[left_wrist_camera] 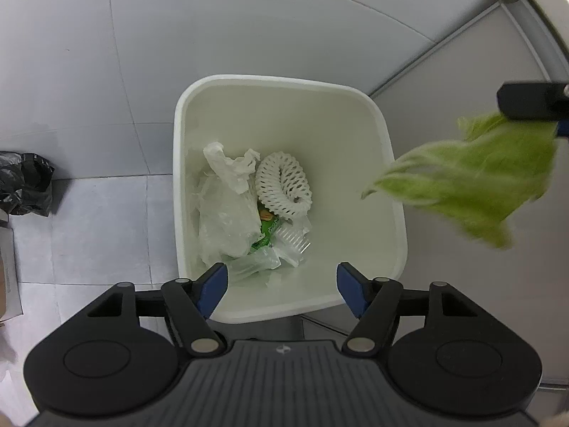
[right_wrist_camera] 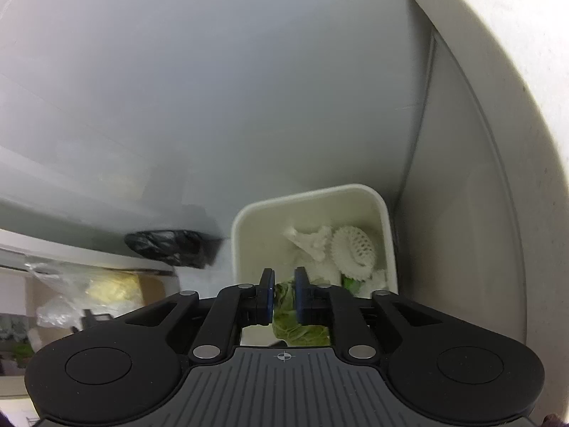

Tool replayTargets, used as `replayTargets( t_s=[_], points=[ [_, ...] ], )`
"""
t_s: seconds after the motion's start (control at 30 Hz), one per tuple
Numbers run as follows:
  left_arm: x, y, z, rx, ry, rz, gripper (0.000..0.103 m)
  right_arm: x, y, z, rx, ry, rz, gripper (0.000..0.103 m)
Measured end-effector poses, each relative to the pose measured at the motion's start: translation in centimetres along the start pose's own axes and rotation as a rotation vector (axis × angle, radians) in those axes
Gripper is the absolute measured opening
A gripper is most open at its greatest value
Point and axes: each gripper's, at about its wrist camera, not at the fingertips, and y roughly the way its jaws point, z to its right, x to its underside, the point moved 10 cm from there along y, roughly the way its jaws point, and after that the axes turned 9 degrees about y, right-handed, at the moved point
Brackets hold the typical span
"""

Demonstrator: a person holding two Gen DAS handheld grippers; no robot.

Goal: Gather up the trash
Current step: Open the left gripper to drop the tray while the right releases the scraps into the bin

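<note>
Pale grey tile floor [left_wrist_camera: 89,71] w/ thin grout lines. Grey cabinet panel [left_wrist_camera: 462,82] on the right; black plastic bag [left_wrist_camera: 25,183] at far left. Light soft, even.

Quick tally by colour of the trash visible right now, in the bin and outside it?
White or clear, in the white bin: 3 (crumpled plastic bag, foam fruit net, clear ribbed plastic piece)
Green: 2 (wrapper in the bin; lettuce leaf in the right gripper)
Black: 1 (bag on the floor)
Total: 6
</note>
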Motion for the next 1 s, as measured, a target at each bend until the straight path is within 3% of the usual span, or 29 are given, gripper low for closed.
replayTargets(
  t_s=[0.03, 0.17, 0.77, 1.0],
  points=[
    [-0.2, 0.2, 0.1, -0.002, 0.000, 0.000, 0.067, 0.1, 0.1, 0.2, 0.007, 0.009, -0.007, 0.019],
    [-0.6, 0.3, 0.3, -0.010, 0.012, 0.001, 0.069, 0.3, 0.1, 0.9, -0.012, 0.050, -0.013, 0.053],
    [-1.2, -1.2, 1.2, -0.039, 0.052, 0.013, 0.078, 0.3, -1.5, 0.1, -0.057, 0.037, 0.015, 0.070],
    [-1.6, -3.0, 1.7, -0.045, 0.064, 0.036, 0.089, 0.4, -4.1, -0.8, -0.101, 0.001, 0.065, 0.078]
  ],
)
